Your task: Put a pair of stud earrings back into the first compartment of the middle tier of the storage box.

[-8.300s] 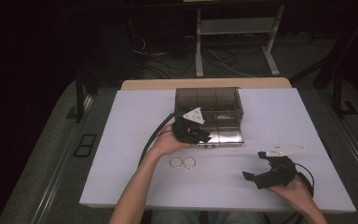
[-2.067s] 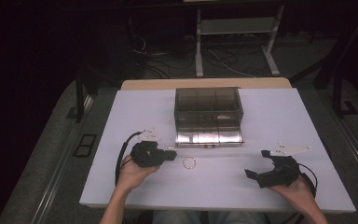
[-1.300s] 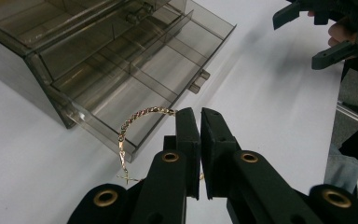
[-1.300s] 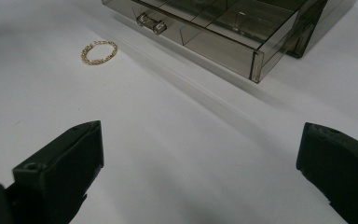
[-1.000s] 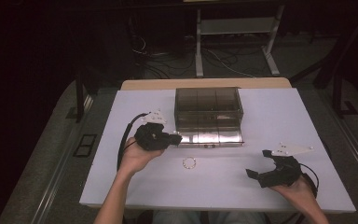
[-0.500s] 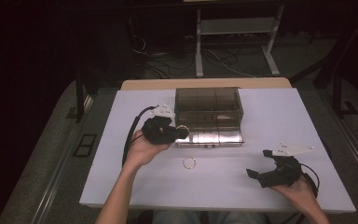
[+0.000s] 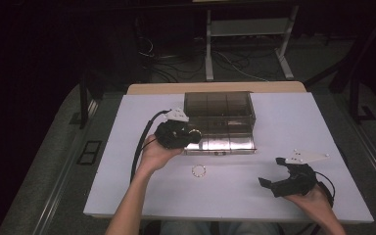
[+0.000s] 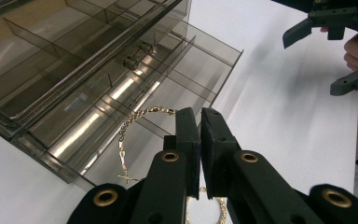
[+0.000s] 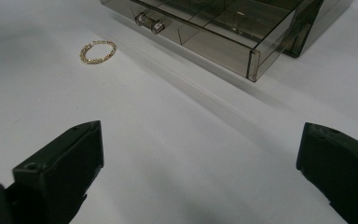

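We hold a gold chain (image 8: 128,128) clamped in our left gripper (image 8: 199,122) over the open drawer (image 8: 168,88); next we release it into a compartment. Our right gripper (image 9: 200,154) rests, jaws apart.

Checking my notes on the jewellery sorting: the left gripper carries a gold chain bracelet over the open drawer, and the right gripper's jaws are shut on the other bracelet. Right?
Not quite. The right gripper has its jaws wide open and empty, as the right gripper view shows; the other bracelet lies on the table. The left gripper does hold a gold chain bracelet over the open drawer.
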Motion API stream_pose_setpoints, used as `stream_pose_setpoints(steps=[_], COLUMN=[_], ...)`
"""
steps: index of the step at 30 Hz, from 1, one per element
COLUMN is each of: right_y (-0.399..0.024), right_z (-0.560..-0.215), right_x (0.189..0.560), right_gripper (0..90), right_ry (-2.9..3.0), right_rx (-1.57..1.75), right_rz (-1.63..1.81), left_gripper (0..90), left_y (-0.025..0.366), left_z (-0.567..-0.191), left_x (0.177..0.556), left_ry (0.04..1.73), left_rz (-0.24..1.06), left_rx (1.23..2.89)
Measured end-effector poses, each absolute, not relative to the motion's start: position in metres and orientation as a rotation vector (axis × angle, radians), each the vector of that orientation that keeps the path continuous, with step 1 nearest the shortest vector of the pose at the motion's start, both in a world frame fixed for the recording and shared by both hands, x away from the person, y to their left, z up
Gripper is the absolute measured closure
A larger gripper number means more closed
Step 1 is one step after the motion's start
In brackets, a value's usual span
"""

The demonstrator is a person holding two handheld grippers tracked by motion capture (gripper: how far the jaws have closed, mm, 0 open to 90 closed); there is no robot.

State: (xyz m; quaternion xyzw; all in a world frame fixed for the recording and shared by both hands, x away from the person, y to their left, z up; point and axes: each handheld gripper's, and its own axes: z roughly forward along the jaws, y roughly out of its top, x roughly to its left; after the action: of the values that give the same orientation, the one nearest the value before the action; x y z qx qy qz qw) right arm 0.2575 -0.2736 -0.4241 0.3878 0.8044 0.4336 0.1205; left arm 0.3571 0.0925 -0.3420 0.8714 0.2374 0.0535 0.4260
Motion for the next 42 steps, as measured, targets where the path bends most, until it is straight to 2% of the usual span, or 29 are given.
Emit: stream_pose_setpoints(steps=[42], right_y=[-0.271], right_z=[-0.426], right_x=[0.257], right_gripper=[0.0], right_ry=[2.371], right_rx=[1.115], right_rz=[1.238], left_gripper=[85.5], left_y=[0.080], left_z=[-0.389], left_x=[0.390], left_ry=[0.671], left_rz=[0.073], left_rx=[2.256])
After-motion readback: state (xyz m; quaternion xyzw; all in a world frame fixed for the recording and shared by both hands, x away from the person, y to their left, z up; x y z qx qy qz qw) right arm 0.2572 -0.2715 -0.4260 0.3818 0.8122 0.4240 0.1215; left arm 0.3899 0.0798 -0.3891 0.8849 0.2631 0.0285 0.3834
